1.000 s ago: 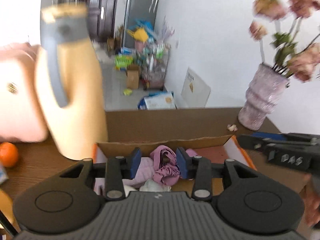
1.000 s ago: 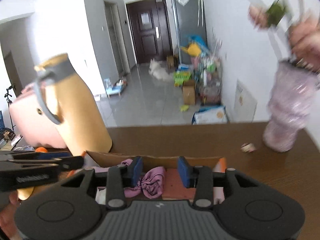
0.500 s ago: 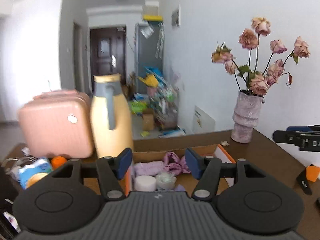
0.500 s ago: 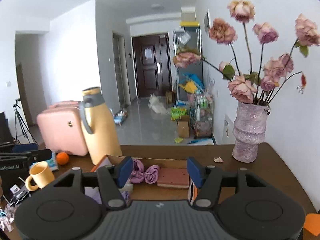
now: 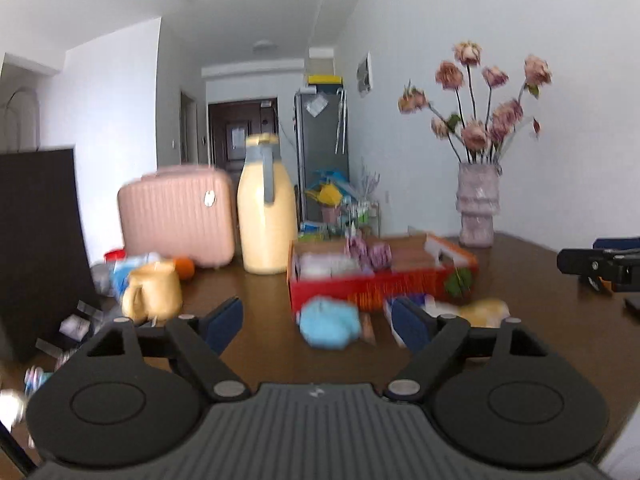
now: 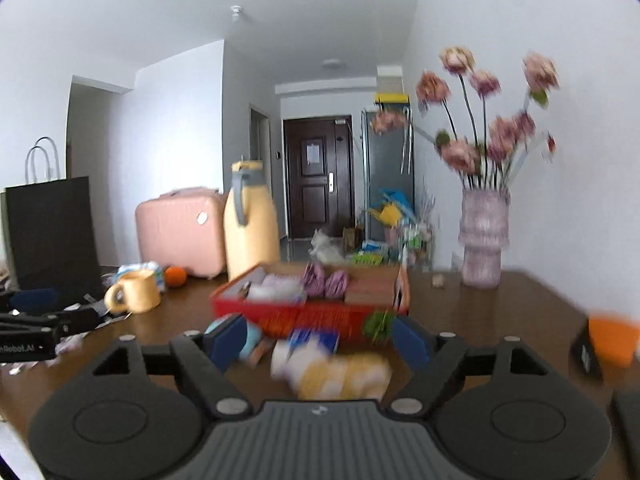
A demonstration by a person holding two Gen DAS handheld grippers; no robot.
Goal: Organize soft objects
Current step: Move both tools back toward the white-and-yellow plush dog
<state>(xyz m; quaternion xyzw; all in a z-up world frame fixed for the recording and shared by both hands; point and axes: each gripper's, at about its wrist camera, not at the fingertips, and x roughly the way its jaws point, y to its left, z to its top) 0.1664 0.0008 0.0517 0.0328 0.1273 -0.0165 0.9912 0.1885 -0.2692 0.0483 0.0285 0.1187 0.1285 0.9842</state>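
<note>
Dark wooden tabletop (image 5: 260, 344), red box (image 5: 372, 286) now far off. Left tongs (image 5: 318, 322) and right tongs (image 6: 320, 338) pulled back, just spread wide, empty. Blue bundle (image 5: 328, 322) and yellow bundle (image 6: 340, 374) before the box likely next.

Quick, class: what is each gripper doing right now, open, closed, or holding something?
Left gripper: open, jaws have just been opening, nothing held; blue soft toy lies ahead.
Right gripper: open, jaws have just been opening, nothing held; yellow-and-white soft item lies ahead.
</note>
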